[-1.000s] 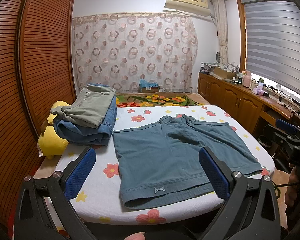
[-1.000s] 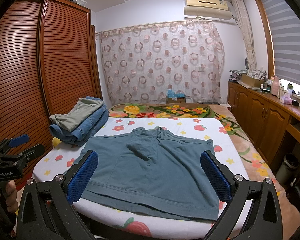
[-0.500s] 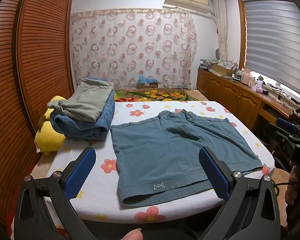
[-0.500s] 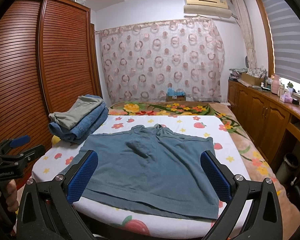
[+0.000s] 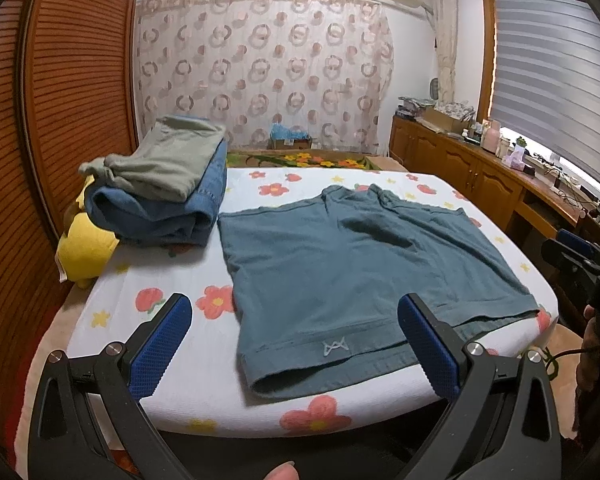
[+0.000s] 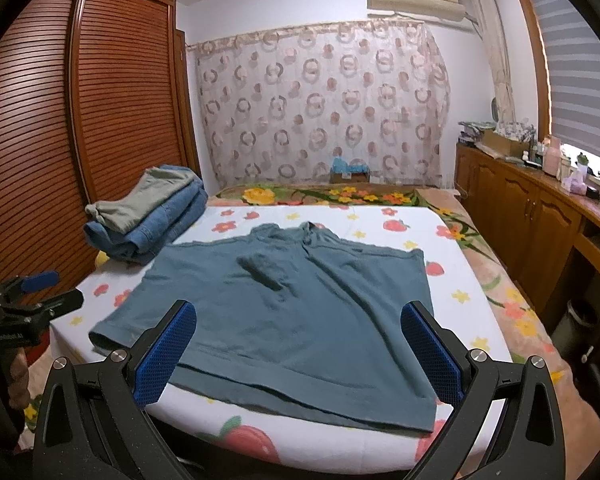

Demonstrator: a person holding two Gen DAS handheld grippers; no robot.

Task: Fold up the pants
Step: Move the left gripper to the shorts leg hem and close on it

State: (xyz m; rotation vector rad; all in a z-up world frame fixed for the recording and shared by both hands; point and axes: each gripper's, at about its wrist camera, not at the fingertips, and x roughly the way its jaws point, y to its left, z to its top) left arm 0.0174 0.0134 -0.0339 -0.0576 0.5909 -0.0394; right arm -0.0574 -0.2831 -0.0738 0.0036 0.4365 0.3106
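I hold both tongs off the near edge of the bed (image 5: 112, 360), and neither touches cloth. My left gripper (image 5: 296, 346) has its blue pads wide apart with nothing between them; my right gripper (image 6: 300, 350) stands just as open and just as empty.

The teal shorts (image 5: 340, 272) lie spread flat ahead of both tongs. From the left tong the hem with its small pale logo sits just beyond the fingertips, framed between them; from the right tong the other leg's hem (image 6: 300, 396) lies just past the pads. I judge they lie spread out this way so that each tong can pinch one near corner and carry it across in one even fold.

Beyond the left tong's left pad, well apart from the shorts, sits a stack of folded clothes (image 5: 160, 196), olive on denim, with something yellow (image 5: 84, 248) beneath. I take this for finished work kept out of the way. No fold is begun yet.
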